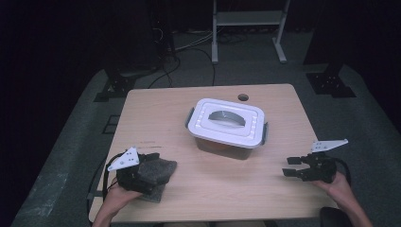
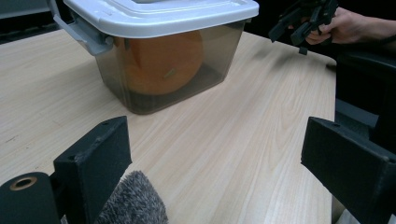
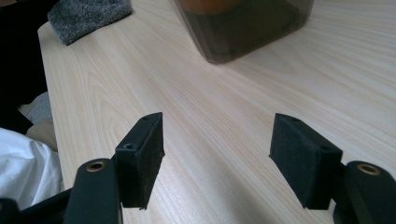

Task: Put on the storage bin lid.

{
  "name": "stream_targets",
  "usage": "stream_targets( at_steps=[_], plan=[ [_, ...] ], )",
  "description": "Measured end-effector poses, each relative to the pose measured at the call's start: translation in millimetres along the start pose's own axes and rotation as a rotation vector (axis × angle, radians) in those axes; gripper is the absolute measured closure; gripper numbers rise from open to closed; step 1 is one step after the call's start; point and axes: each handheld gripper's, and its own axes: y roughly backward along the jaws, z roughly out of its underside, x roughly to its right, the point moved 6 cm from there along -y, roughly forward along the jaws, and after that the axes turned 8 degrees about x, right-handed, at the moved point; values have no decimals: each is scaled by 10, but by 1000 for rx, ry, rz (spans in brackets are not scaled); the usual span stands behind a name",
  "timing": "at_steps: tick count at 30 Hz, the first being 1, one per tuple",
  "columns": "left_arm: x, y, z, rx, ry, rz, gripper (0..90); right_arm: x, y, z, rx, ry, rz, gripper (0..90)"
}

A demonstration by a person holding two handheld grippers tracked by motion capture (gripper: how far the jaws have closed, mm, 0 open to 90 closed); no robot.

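Peering sideways, the left gripper (image 2: 215, 163) view reveals something orange, perhaps a ball (image 2: 161, 63), inside the lidded box (image 1: 227, 127); both grippers gape empty, grey cloth (image 1: 156, 172) at eight o'clock, right gripper (image 1: 295, 167) at four.

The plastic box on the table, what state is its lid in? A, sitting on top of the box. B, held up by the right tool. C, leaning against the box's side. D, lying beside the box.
A: the white lid sits flat on the plastic box, with an orange thing visible through its clear wall.
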Motion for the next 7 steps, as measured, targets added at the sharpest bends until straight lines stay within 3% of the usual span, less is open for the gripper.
stream_targets(
  at_steps=[7],
  plan=[
    [-4,-6,-5,-2,-3,1,76,-37,12,-14,21,11,1,324]
  ],
)
